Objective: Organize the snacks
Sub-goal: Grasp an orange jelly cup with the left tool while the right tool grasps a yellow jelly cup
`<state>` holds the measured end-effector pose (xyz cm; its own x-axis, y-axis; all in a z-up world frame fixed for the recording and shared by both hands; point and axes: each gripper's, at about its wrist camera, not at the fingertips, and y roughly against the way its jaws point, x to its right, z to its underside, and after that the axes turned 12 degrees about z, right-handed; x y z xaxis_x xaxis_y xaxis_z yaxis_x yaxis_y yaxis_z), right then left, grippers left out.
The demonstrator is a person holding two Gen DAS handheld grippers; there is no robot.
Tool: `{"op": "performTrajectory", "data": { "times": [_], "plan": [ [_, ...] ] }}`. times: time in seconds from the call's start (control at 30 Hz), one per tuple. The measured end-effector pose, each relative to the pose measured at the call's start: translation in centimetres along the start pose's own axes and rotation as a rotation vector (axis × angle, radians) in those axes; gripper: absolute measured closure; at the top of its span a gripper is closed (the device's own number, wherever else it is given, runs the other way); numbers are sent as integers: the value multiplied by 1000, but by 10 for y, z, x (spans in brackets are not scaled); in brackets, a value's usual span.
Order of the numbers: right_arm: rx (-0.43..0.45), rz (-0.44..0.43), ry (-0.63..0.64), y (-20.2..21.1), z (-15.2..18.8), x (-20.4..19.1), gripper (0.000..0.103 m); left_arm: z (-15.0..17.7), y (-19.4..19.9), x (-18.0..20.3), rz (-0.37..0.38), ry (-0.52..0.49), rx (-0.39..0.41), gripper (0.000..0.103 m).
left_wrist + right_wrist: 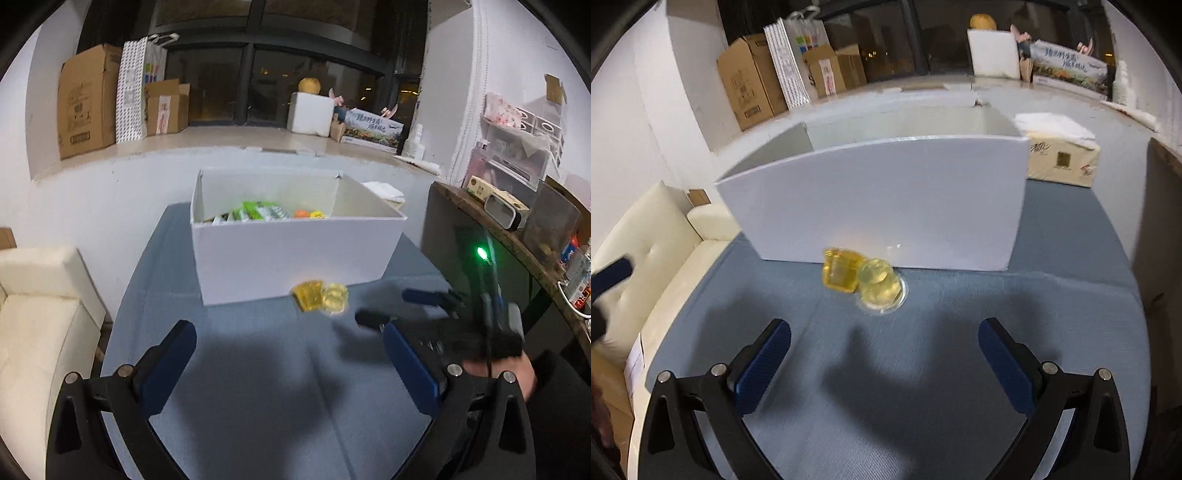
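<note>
Two yellow jelly cups lie on the blue tablecloth right in front of a white box (295,254): a darker square one (840,273) and a paler round one (881,286). They also show in the left wrist view, the square one (310,295) and the round one (335,298). The box holds green snack packs (258,212) and orange and yellow pieces (308,214). My right gripper (884,363) is open and empty, a short way in front of the cups; it shows in the left wrist view (400,306). My left gripper (290,369) is open and empty, further back.
A tissue pack (1062,157) sits right of the white box (879,206). A cream sofa (40,317) is left of the table. A dark shelf with bottles and boxes (517,229) stands at the right. Cardboard boxes (88,99) line the window ledge.
</note>
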<state>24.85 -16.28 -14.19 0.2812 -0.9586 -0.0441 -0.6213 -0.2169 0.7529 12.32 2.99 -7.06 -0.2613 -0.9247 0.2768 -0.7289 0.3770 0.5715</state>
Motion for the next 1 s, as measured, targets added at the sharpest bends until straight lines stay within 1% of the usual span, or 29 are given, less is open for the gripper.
{"op": "performTrajectory", "data": {
  "times": [0.1, 0.13, 0.2, 0.23, 0.27, 0.4, 0.43, 0.47, 0.5, 0.53, 0.63, 0.73, 0.83, 0.9, 1.0],
  "plan": [
    [-13, 16, 8, -14, -11, -2, 1, 5, -2, -7, -4, 29, -11, 0],
    [-15, 11, 10, -17, -13, -3, 4, 6, -3, -8, -4, 32, -13, 0],
    [-38, 16, 32, -28, -19, -5, 14, 8, -4, -9, -8, 37, -18, 0],
    [-61, 12, 48, -35, -21, -6, 26, 8, -5, -9, -8, 36, -19, 0],
    [-84, 0, 61, -42, -23, -7, 33, 8, -5, -9, -8, 36, -18, 0],
    [-105, -33, 119, -54, -23, -13, 36, 8, -8, -10, -7, 37, -22, 0],
    [-103, -44, 122, -55, -23, -13, 40, 7, -9, -10, -7, 37, -24, 0],
    [-91, -46, 134, -55, -23, -15, 53, 6, -12, -11, -9, 38, -28, 0],
    [-89, -50, 142, -55, -23, -16, 61, 7, -13, -11, -9, 39, -31, 0],
    [-81, -51, 149, -54, -23, -18, 64, 7, -16, -11, -7, 39, -37, 0],
    [-84, -87, 172, -48, -20, -21, 64, 8, -26, -11, -12, 37, -55, 0],
    [-55, -92, 175, -32, -16, -20, 64, 8, -40, -12, -13, 46, -81, 0],
    [-23, -84, 163, -6, -9, -15, 64, 6, -61, -15, -29, 63, -116, 0],
    [-6, -91, 135, 15, 1, -5, 64, 3, -77, -17, -20, 89, -130, 0],
    [13, -107, 81, 39, 13, 15, 64, 1, -103, -17, -25, 113, -152, 0]
  ]
}}
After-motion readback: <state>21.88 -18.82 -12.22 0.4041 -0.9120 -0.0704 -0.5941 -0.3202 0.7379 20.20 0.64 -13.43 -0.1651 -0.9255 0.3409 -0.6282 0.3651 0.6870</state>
